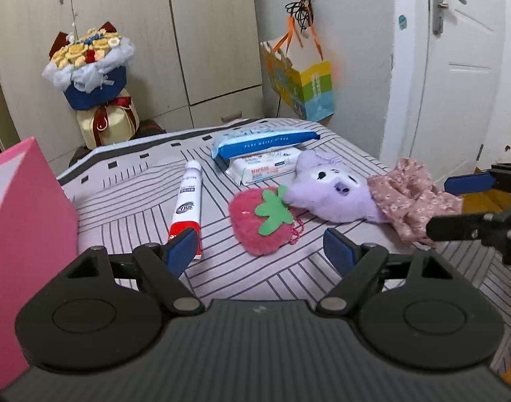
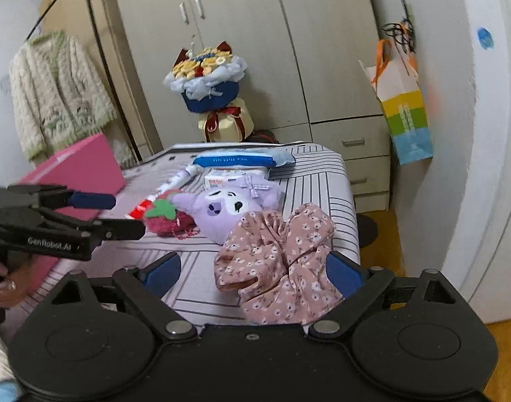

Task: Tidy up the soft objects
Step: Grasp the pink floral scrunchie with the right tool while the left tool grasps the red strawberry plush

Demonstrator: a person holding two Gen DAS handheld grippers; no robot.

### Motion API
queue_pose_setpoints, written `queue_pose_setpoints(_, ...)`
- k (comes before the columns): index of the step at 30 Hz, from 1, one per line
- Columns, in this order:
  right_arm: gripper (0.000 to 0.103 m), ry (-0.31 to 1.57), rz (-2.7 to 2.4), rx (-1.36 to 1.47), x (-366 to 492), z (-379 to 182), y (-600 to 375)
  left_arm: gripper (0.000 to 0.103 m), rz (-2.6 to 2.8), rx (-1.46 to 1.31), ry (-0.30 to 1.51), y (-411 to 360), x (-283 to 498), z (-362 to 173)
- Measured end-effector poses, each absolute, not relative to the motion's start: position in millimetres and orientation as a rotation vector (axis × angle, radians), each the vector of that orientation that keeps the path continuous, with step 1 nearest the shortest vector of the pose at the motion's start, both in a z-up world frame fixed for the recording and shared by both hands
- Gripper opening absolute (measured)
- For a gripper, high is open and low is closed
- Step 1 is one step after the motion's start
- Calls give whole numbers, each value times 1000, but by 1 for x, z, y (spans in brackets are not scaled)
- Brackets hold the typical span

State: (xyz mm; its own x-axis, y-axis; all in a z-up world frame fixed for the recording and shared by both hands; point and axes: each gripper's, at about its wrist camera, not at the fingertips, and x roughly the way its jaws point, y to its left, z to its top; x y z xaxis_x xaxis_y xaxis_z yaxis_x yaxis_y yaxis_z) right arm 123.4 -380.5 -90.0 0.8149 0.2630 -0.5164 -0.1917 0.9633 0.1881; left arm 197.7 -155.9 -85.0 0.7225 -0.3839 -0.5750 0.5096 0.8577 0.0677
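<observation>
Left wrist view.
- Left gripper (image 1: 257,246): jaws spread wide, nothing between them; it hangs over the striped cover (image 1: 289,274), aimed at the strawberry (image 1: 260,221).
- Strawberry: pink plush, green felt leaf, touching the purple plush (image 1: 332,194).
- Purple plush: lies beside the floral cloth (image 1: 413,197), which overlaps its right side.
- Tube (image 1: 186,201): hard item, just left of the strawberry; "360" is readable, other print too small.
- Wipes (image 1: 265,140): blue pack lettered "PURE WATER WIPES", stacked on a white pack (image 1: 265,167) whose label is not legible.
- Pink box (image 1: 24,221): at left edge, likely the bin for soft things.
- Right gripper (image 1: 470,204): enters from the right, jaws apart, near the cloth.

Right wrist view.
- Right gripper (image 2: 253,269): jaws spread, cloth (image 2: 279,261) lying between them, pads not visibly pressing it.
- Left gripper (image 2: 114,214): body marked "GenRobot.AI", tips just beside the strawberry (image 2: 166,217); a hand (image 2: 2,288) holds it.
- Purple plush (image 2: 227,212), tube (image 2: 165,189), pink box (image 2: 77,174): as listed above.

Risks (judged).
- Closing on the strawberry may snag the plush that touches it, or nudge the tube.
- Loose cloth may slip out if only a fold is pinched, or drag the plush along.
- Both grippers work close together; they could collide.
</observation>
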Motion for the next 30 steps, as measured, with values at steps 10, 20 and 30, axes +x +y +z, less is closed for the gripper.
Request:
queue_pose_setpoints(10,91,609,171,-19,136,-96,-368,81,-422,358,542,-186,214,-99)
queue_pose_setpoints(20,91,630,131,-22,145,-99,-360,79,-402,337,547,-198,233,-109)
queue_pose_setpoints(30,64,655,100,-18,136,-103,-350,45,-424,294,613,-196,239,-113)
